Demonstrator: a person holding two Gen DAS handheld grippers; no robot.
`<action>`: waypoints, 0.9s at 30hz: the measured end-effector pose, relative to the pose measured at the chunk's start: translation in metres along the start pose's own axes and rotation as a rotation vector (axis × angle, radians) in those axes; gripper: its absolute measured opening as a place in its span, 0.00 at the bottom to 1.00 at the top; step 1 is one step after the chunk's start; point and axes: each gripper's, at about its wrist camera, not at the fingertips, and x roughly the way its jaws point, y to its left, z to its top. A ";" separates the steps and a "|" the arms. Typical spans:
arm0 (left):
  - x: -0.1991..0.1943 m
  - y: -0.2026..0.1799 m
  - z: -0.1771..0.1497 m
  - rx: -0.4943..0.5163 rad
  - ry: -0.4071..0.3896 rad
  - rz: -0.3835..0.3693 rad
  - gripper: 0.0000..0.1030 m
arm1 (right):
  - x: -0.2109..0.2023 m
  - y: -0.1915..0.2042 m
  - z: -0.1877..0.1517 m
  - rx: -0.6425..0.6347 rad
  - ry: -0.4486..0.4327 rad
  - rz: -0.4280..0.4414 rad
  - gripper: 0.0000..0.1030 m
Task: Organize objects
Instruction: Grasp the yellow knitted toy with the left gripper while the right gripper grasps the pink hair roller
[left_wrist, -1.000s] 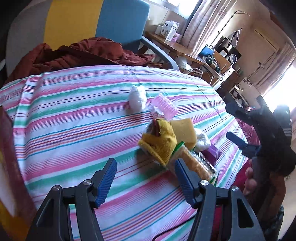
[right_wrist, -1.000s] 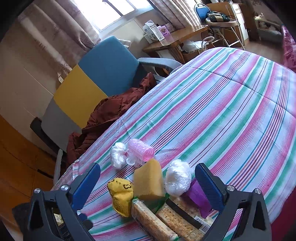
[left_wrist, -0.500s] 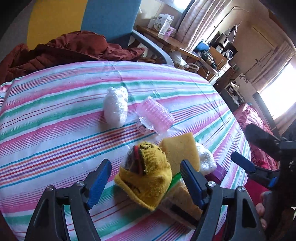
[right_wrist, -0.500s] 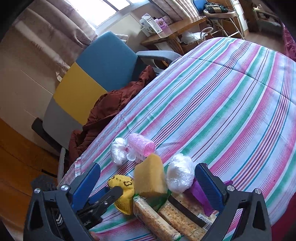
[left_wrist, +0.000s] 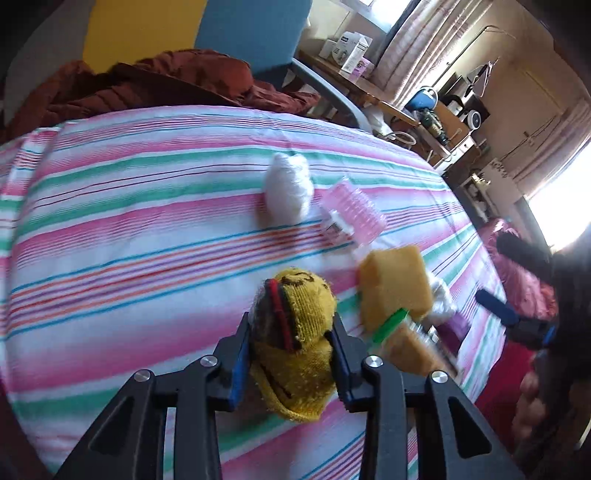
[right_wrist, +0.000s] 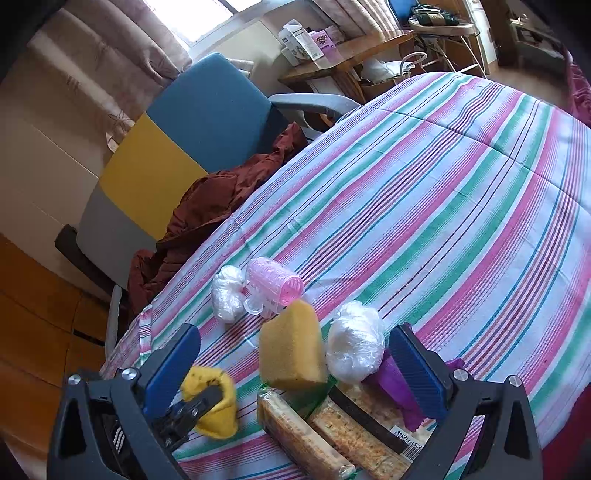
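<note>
Leftmost, the left gripper (left_wrist: 291, 343) is seen closing, its blue pads pressed on both sides of the yellow sock (left_wrist: 295, 332) upon the striped bedspread (left_wrist: 129, 240). Just right of it, the yellow sponge (right_wrist: 291, 350), the white plastic bundle (right_wrist: 354, 347) and the cracker packs (right_wrist: 325, 432) are framed between the wide-open jaws of the right gripper (right_wrist: 295, 369). Beyond those jaws, a pink hair roller (right_wrist: 273, 284) is shown.

1. Bed (right_wrist: 461, 192): striped cover in pink, green, white.
2. On it, clustered near one edge: yellow sock (left_wrist: 295, 332), sponge (right_wrist: 291, 350), pink roller (right_wrist: 273, 282), two white plastic wads (right_wrist: 227, 297) (right_wrist: 354, 350), cracker packs (right_wrist: 332, 435), purple item (right_wrist: 391, 380).
</note>
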 end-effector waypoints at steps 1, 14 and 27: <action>-0.005 0.002 -0.008 0.006 -0.007 0.016 0.36 | 0.001 0.001 0.000 -0.007 0.004 -0.001 1.00; -0.029 0.012 -0.048 0.027 -0.048 0.040 0.36 | 0.043 0.070 -0.004 -0.418 0.151 -0.098 1.00; -0.022 0.022 -0.049 -0.009 -0.038 0.008 0.38 | 0.156 0.088 0.018 -0.726 0.402 -0.280 0.75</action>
